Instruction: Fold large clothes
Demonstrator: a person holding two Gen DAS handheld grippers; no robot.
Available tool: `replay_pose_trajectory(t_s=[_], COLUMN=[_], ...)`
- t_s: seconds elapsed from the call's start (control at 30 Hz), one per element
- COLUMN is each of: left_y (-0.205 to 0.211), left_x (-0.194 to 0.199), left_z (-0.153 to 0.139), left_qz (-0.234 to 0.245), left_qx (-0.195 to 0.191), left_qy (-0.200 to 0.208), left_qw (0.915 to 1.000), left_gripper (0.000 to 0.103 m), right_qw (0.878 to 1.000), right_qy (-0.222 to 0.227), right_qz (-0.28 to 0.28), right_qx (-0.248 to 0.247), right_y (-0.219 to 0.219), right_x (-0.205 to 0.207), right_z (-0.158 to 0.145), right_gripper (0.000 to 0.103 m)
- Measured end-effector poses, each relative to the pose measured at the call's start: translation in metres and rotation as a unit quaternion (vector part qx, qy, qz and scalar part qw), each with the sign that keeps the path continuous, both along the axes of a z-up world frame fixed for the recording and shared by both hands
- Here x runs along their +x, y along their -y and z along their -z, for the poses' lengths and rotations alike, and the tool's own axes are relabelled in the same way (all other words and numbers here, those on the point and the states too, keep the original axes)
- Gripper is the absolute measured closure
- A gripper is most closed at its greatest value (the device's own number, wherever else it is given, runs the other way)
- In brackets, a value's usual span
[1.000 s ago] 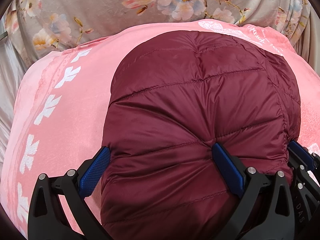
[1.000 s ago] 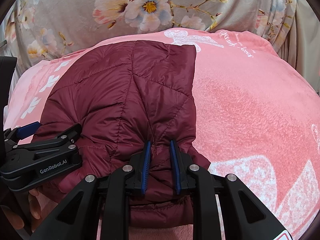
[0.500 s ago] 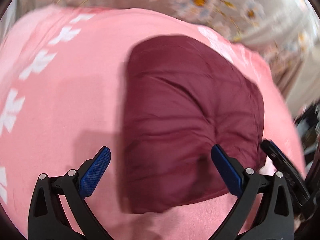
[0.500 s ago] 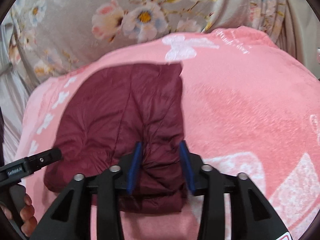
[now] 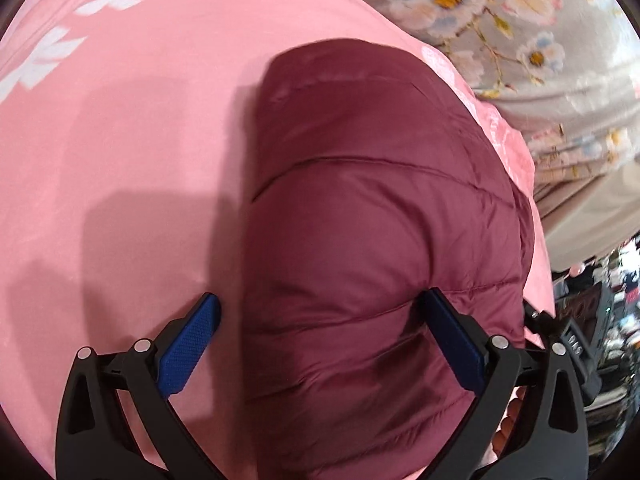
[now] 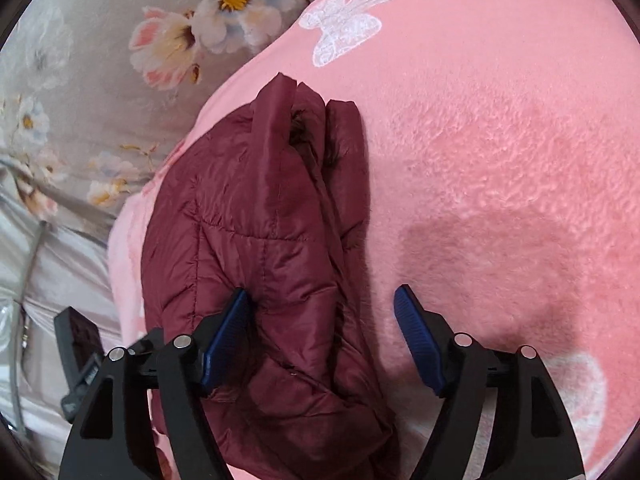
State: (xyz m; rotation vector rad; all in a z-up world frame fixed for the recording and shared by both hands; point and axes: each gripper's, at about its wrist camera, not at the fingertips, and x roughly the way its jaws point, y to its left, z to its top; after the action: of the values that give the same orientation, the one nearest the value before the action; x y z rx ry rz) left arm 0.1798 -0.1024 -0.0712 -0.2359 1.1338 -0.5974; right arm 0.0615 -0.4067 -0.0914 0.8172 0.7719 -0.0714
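I am hovering both grippers, left (image 5: 318, 330) and right (image 6: 322, 330), jaws apart, over the puffy, probably slippery maroon jacket (image 6: 256, 248) at lower centre, eyeing its layered right edge for grip.

folded maroon puffer jacket (image 5: 372, 240) on pink blanket (image 5: 120, 160)

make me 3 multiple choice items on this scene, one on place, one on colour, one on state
1. Where does the jacket lie?
A on the pink blanket
B on a chair
C in a basket

2. What colour is the jacket?
A navy
B maroon
C white

3. How do the right gripper jaws stand?
A shut on a sleeve
B shut on nothing
C open

Key: 1 A, pink blanket shows all around it; 2 B, its quilted shell is dark red; 3 C, a wide gap separates the blue pads.
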Motion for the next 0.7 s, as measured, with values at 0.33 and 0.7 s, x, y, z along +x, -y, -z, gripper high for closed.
replay_pose_trajectory(t_s=[0.33, 0.7], left_y=[0.021, -0.021], left_x=[-0.008, 0.01], left_z=[-0.026, -0.128], left_qz=[0.046, 0.084], left_qx=[0.022, -0.009], left_qy=[0.072, 0.237], left_qw=[0.9961, 0.9678], left_gripper=[0.043, 0.062], right_qw=[0.998, 0.959], right_qy=[0.029, 0.176], right_qz=[-0.021, -0.041], right_qx=[-0.057, -0.218], right_y=[-0.026, -0.096], right_x=[0.006, 0.032], right_z=[-0.023, -0.137], right_gripper=[0.083, 0.087])
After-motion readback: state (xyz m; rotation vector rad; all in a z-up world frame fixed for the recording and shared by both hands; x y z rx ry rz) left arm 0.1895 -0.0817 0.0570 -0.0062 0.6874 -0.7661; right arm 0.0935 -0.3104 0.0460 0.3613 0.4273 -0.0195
